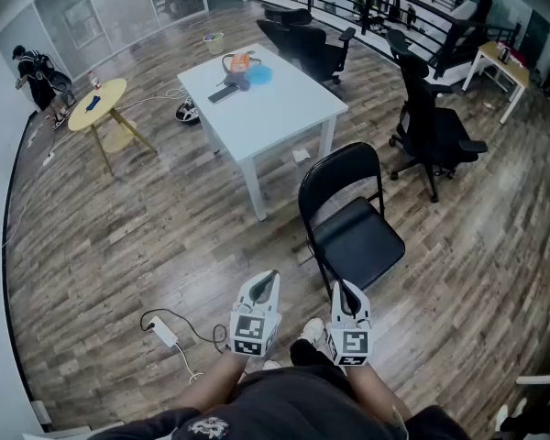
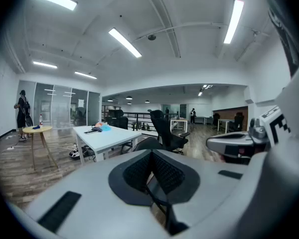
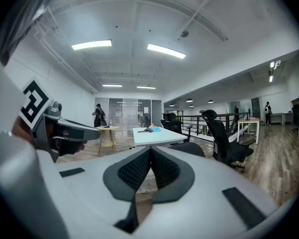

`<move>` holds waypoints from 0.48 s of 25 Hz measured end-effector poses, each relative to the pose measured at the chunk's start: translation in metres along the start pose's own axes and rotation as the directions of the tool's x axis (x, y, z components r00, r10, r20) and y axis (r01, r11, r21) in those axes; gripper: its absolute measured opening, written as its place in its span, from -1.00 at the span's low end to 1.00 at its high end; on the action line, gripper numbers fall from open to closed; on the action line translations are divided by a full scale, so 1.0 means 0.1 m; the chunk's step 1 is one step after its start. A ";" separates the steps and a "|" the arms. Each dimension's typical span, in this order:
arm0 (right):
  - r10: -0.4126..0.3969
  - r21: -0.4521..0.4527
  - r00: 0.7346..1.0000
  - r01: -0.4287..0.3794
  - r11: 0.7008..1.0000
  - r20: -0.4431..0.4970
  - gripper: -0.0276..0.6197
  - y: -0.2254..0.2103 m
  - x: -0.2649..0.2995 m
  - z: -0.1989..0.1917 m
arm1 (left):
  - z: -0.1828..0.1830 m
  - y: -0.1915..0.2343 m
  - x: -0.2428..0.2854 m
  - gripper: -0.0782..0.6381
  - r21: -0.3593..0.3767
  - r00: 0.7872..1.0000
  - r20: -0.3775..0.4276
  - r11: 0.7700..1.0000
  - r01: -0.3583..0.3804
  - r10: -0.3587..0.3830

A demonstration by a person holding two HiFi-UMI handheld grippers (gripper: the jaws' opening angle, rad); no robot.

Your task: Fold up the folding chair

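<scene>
Status check: I had my left gripper (image 1: 269, 277) and right gripper (image 1: 341, 287) both pinched fully closed on nothing, side by side. Black folding chair (image 1: 356, 238) stood unfolded just ahead of them, near the white table (image 1: 289, 108).

A white table (image 1: 284, 108) stands on the wooden floor (image 1: 119, 236), and an orange object (image 1: 241, 62) lies on it just beside a blue one (image 1: 259, 75). A round yellow side table (image 1: 99, 99) stands well apart at the left. A black office chair (image 1: 433, 126) is at the right. A white power strip (image 1: 163, 332) lies on the floor.
</scene>
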State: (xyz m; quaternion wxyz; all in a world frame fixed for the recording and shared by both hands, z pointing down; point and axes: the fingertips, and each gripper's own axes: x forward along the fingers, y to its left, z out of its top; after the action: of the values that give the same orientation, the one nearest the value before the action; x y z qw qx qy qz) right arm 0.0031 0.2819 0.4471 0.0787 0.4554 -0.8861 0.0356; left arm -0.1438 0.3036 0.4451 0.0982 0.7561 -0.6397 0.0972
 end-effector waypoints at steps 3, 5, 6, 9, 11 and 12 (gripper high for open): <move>0.004 0.008 1.000 -0.004 1.000 -0.015 -0.87 -0.32 0.33 -0.03 | 0.10 -0.02 0.42 -0.77 -0.026 1.000 -0.011 1.000 0.009 -0.009; 0.006 0.021 0.999 -0.006 1.000 -0.034 -0.87 -0.54 0.53 -0.10 | 0.13 -0.03 0.68 -0.77 -0.016 1.000 -0.026 1.000 0.008 -0.009; 0.005 0.028 0.999 -0.004 1.000 -0.046 -0.87 -0.63 0.60 -0.14 | 0.13 -0.04 0.79 -0.77 -0.009 0.999 -0.037 1.000 0.009 -0.010; -0.017 0.050 0.997 0.021 0.999 -0.071 -0.87 -0.92 0.74 -0.25 | 0.14 -0.07 1.09 -0.77 0.016 0.998 -0.061 1.000 0.021 -0.020; -0.038 0.066 0.996 0.044 0.997 -0.083 -0.87 -1.11 0.81 -0.32 | 0.15 -0.09 1.28 -0.77 0.023 0.997 -0.076 0.999 0.025 -0.024; -0.048 0.075 0.995 0.054 0.996 -0.090 -0.87 -1.20 0.84 -0.36 | 0.15 -0.08 1.38 -0.77 0.024 0.996 -0.087 0.999 0.022 -0.020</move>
State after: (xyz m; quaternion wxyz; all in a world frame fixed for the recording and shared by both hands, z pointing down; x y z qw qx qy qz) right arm 0.0561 0.1499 0.4962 0.1008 0.4786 -0.8678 0.0878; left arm -0.1133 0.1705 0.4684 0.1173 0.7589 -0.6257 0.1367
